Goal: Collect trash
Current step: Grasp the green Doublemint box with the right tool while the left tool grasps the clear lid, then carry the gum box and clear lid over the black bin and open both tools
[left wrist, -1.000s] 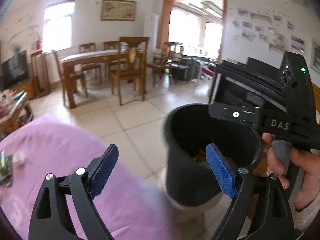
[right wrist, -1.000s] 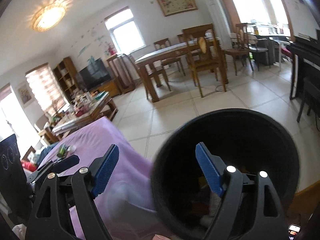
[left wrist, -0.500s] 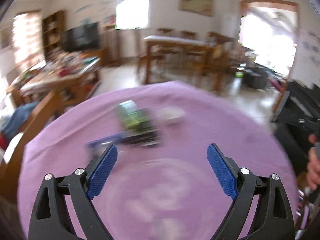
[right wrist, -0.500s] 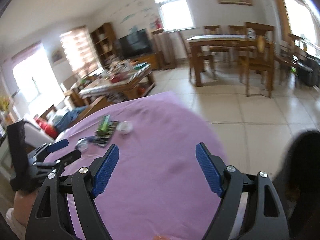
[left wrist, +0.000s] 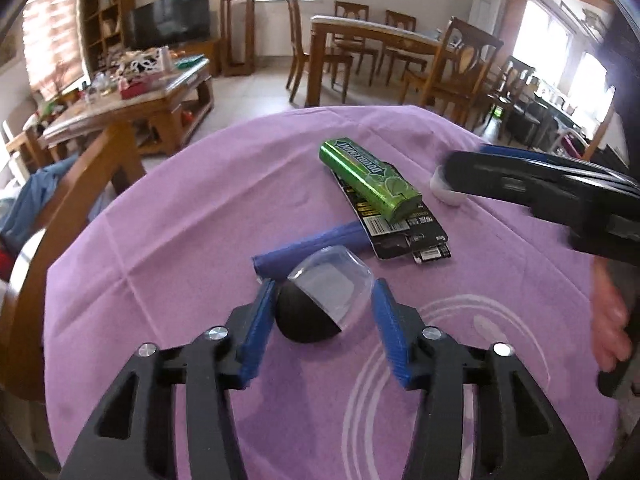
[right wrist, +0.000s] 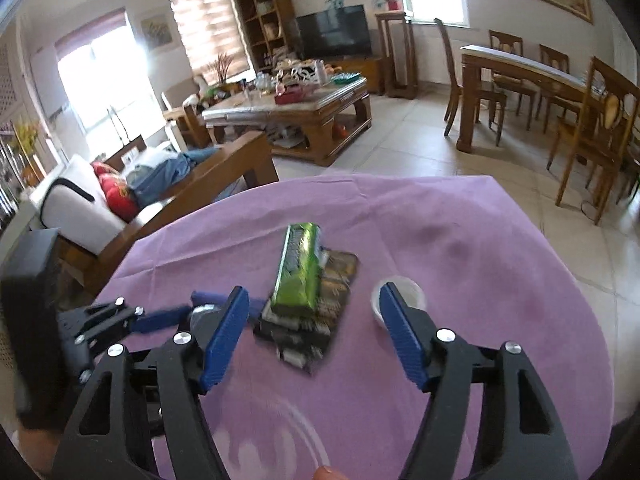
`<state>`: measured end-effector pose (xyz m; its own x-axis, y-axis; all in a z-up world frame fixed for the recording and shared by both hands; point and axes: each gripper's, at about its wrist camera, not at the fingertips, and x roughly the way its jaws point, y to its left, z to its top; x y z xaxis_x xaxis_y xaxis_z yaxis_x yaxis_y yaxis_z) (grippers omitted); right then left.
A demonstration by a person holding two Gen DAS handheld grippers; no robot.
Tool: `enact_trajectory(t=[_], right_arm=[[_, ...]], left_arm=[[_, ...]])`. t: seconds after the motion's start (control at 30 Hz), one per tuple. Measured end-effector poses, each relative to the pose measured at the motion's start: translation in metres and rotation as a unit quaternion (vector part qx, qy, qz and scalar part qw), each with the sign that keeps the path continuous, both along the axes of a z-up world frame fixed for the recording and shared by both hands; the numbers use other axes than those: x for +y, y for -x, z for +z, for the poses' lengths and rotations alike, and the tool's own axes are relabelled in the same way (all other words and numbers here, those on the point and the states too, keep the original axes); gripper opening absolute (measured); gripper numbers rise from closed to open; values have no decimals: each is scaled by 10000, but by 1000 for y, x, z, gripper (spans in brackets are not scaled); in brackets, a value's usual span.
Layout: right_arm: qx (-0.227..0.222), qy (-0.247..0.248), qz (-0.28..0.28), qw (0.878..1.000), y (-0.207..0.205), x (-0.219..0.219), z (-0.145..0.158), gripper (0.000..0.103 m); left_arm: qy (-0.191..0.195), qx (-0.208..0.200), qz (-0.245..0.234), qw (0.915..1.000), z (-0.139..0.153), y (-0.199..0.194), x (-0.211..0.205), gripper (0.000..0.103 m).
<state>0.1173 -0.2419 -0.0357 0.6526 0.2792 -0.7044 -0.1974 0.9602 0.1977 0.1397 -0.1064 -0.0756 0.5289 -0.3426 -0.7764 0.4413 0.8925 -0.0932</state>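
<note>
- Two grippers work over a purple cloth (left wrist: 168, 248) that covers a round table
- left gripper (left wrist: 325, 322): jaws closing, with a clear plastic cup (left wrist: 326, 300) with a black base lying on its side between them; the left pad looks to touch the black base, the right pad stands just clear of the clear wall
- just beyond that cup lies a blue rolled piece (left wrist: 308, 244), touching or nearly touching it
- further ahead and slightly right, a green gum pack (left wrist: 370, 180) rests on top of a flat black wrapper (left wrist: 404, 228)
- right gripper (right wrist: 314, 322): jaws closing with nothing pinched; the green gum pack (right wrist: 300, 268) and black wrapper (right wrist: 316, 320) lie on the cloth ahead, between the line of its two pads
- a small white cup (right wrist: 406, 292) sits just behind the tip of its right pad; in the left wrist view this white cup (left wrist: 442, 190) is partly hidden by the right gripper's finger
- beyond the table: a cluttered coffee table (right wrist: 288, 108), a wooden dining table (left wrist: 380, 36) with chairs
</note>
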Motion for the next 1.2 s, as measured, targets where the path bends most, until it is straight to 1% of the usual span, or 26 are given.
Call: enact_trajectory(t=[0.1,0.13,0.17,0.2,0.23,0.27,0.33,0.4,0.43,0.57,0.7,0.73,0.87,0.97,1.0,1.07,1.13,1.2], right_arm=[[145,200,79,9997,-24,17,-9,64],[187,252,98,9995,-27,20,-13,60],[232,329,124,9991,-31,24,-16,58],[265,415,131,9987,-34,26,-20,54],[330,558,133,9978,-37,30,-25,46],[419,654,159,9969,-39,33,-30,43],[462,691,175,9964,-41,34,-34,30],[393,756,172,9962,-37,32,-30,30],[382,708,166,9966,-35,28,-28,30],[252,425,94,9987,-25,15,-17,30],[140,58,48,9999,-5,-2,-2,30],[109,-91,26,9999,6,-10,2,30],[-12,-401,-57,9992,36,-31,15,30],[-118,-524,-130,9985,60,-50,24,30],[-156,-552,-159,9982,69,-57,26,30],[-250,-596,-251,9976,87,-73,32,30],[-316,-656,-336,9968,99,-87,35,30],[-381,-726,-445,9956,110,-100,38,30]], left_arm=[[194,47,10,9998,-4,-1,6,46],[269,58,26,9996,-4,-1,9,46],[384,43,67,9992,-3,0,13,46],[490,19,101,9987,-2,0,17,46],[592,-3,127,9982,-1,0,19,45],[655,-22,160,9977,0,1,22,45],[829,-85,253,9962,2,0,28,45],[949,-131,311,9949,5,3,32,45],[984,-149,348,9944,5,4,33,44],[1009,-202,358,9940,7,5,34,44],[1006,-246,345,9940,8,5,35,43],[1009,-267,343,9939,9,5,34,43],[959,-400,272,9942,12,9,31,43],[812,-629,160,9946,18,17,24,43],[851,-671,160,9940,19,21,25,43],[1093,-753,208,9909,27,33,29,43],[1233,-853,204,9885,33,43,31,43],[1294,-947,128,9870,42,58,25,43]])
